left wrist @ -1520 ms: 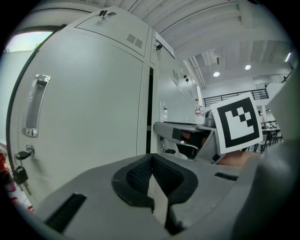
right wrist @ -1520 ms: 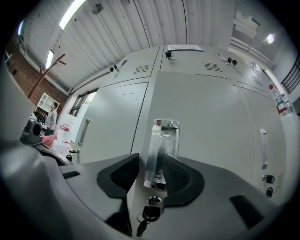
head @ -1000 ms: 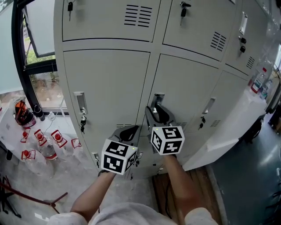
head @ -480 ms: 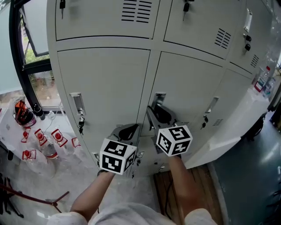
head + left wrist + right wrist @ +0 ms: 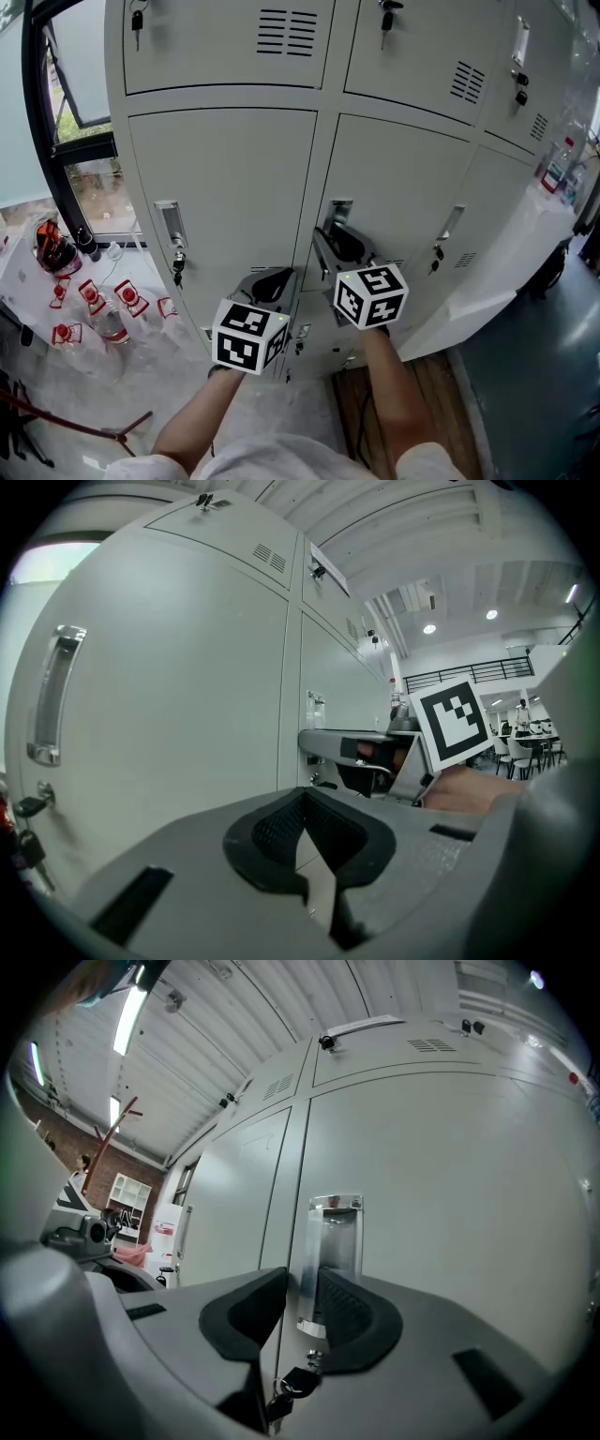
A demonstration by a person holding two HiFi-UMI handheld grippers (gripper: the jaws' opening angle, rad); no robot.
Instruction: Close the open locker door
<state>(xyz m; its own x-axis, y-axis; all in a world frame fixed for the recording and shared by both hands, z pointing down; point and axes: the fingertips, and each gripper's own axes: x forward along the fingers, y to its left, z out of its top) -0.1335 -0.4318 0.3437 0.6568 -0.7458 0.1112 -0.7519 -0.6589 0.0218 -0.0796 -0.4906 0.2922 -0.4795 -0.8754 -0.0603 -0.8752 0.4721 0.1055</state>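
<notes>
The grey locker door (image 5: 398, 183) in the middle column has a chrome recessed handle (image 5: 338, 212) near its left edge. My right gripper (image 5: 339, 238) reaches that handle. In the right gripper view its jaws (image 5: 298, 1309) are shut on the door's edge beside the handle (image 5: 335, 1241), one pad on each side. A key (image 5: 287, 1387) hangs just below. My left gripper (image 5: 273, 280) stays lower left, against the locker fronts. Its jaws (image 5: 306, 844) are shut with nothing between them. I cannot tell how far the door stands ajar.
The neighbouring locker door (image 5: 225, 183) on the left has its own handle (image 5: 170, 225) and key. Several red-labelled bottles (image 5: 105, 317) lie on the floor at left, below a black window frame (image 5: 49, 141). A white slanted panel (image 5: 502, 267) juts out at right.
The right gripper shifted slightly to the right at the handle and its jaws narrowed onto the door edge. The left gripper stayed where it was.
</notes>
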